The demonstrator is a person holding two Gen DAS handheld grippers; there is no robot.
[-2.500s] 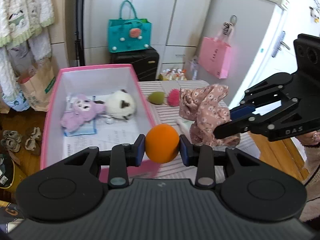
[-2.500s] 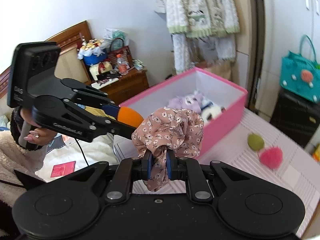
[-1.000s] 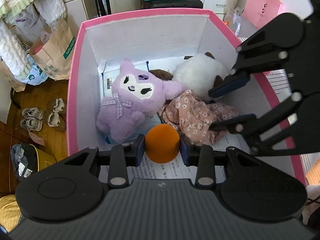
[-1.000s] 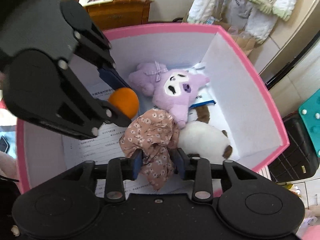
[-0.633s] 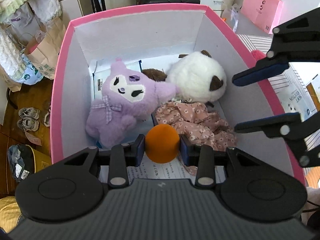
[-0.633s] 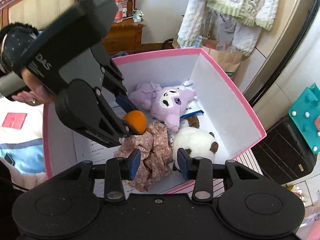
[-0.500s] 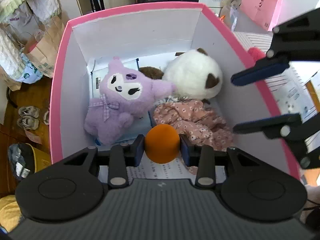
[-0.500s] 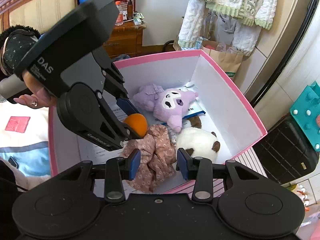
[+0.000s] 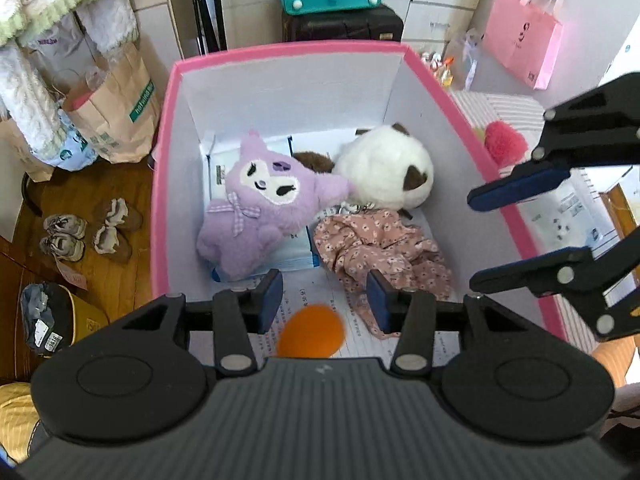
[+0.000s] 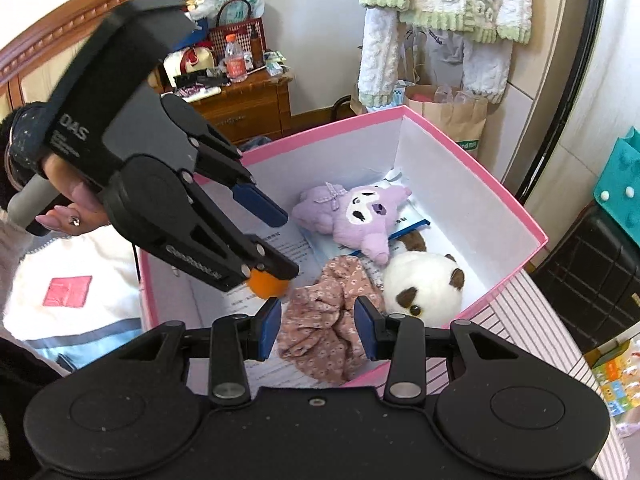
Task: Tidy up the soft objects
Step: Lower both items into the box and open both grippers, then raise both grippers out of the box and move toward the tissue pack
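Left tongs [image 9: 324, 298] opening, orange ball [image 9: 312, 336] loose below them, touching neither pad, over the pink box [image 9: 288, 46] floor; right tongs [image 10: 316, 326] parted and empty above the floral cloth [image 9: 380, 246], purple plush [image 9: 264, 204] and white plush [image 9: 384, 168] farther in.

Blurred orange ball [image 9: 311, 332], partly behind hand-held gripper body

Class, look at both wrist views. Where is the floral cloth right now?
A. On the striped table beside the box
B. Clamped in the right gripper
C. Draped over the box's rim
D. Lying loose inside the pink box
D: the floral cloth lies on the floor of the pink box, by the white plush, with no pads touching it.
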